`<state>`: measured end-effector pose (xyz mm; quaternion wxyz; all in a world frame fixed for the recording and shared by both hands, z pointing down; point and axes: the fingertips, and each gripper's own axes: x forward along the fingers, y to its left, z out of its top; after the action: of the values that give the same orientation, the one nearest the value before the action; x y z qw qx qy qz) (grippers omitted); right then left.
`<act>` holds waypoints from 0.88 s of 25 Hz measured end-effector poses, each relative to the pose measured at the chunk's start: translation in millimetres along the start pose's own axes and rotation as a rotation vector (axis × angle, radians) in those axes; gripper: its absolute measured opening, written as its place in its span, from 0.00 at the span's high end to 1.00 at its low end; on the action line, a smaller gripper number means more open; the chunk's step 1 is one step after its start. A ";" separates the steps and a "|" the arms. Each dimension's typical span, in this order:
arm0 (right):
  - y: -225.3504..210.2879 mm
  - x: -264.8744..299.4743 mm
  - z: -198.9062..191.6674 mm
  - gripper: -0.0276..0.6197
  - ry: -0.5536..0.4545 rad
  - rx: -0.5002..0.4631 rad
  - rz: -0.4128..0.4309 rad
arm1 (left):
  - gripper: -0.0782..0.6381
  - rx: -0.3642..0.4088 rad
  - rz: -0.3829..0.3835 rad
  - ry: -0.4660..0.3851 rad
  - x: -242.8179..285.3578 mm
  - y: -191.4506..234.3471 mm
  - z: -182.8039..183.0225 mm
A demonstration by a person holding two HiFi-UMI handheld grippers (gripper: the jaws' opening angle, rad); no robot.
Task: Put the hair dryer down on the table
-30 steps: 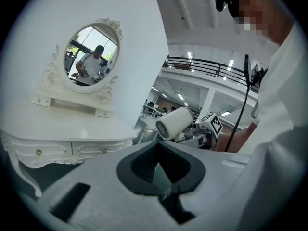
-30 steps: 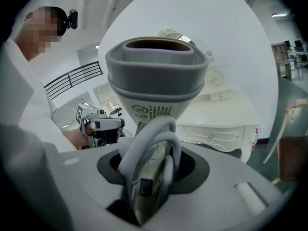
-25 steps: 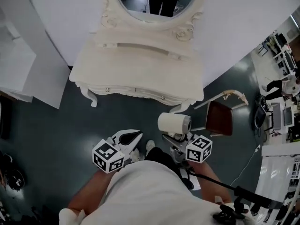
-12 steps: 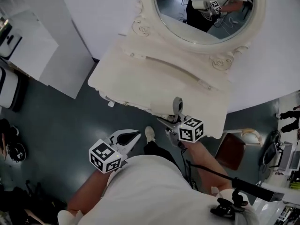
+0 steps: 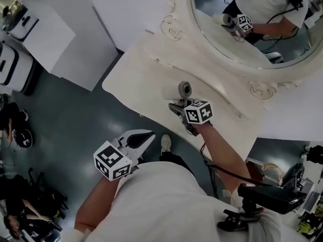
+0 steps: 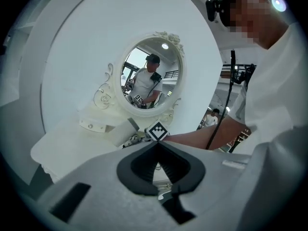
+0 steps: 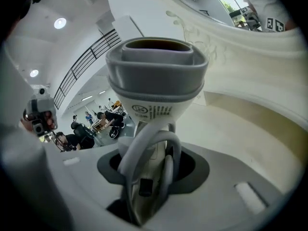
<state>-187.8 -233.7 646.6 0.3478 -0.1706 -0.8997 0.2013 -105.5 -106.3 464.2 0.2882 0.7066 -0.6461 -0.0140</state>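
The hair dryer (image 5: 177,91), cream with a grey nozzle (image 5: 185,88), is over the cream dressing table (image 5: 136,74), near its front edge. My right gripper (image 5: 180,109) is shut on its handle. In the right gripper view the dryer (image 7: 156,81) stands up between the jaws of the right gripper (image 7: 149,165), with its grey cord looped over the handle. Whether it touches the tabletop cannot be told. My left gripper (image 5: 148,135) hangs low above the floor in front of the table. The left gripper (image 6: 156,146) has its tips together, with nothing between them.
An oval mirror (image 5: 252,29) in a carved frame stands at the back of the table and reflects the person. A black cable (image 5: 222,170) trails from the right arm. A white cabinet (image 5: 50,39) stands at the left, and a chair (image 5: 270,168) at the right.
The right gripper has carried the hair dryer forward from above the floor to over the tabletop. The head view has swung right and closer to the mirror. The left gripper has stayed low.
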 end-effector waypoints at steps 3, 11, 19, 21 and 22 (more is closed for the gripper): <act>-23.6 21.8 -1.5 0.68 0.054 0.010 -0.022 | 0.90 0.001 -0.012 0.023 9.2 9.1 2.1; -47.5 56.3 4.1 0.68 0.149 -0.047 -0.053 | 0.90 -0.012 -0.016 0.043 14.7 22.9 11.7; -58.7 80.9 2.9 0.68 0.308 -0.118 -0.047 | 0.90 -0.032 0.005 0.032 15.4 38.2 17.9; -61.8 84.3 3.3 0.67 0.337 -0.138 -0.033 | 0.90 -0.032 0.009 0.032 17.2 40.1 19.5; -63.0 85.5 4.6 0.67 0.342 -0.143 -0.027 | 0.90 -0.032 0.011 0.032 17.5 40.8 20.4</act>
<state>-261.3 -250.8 721.4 0.4855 -0.2147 -0.8415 0.1004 -147.5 -130.4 470.8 0.3097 0.6985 -0.6451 -0.0115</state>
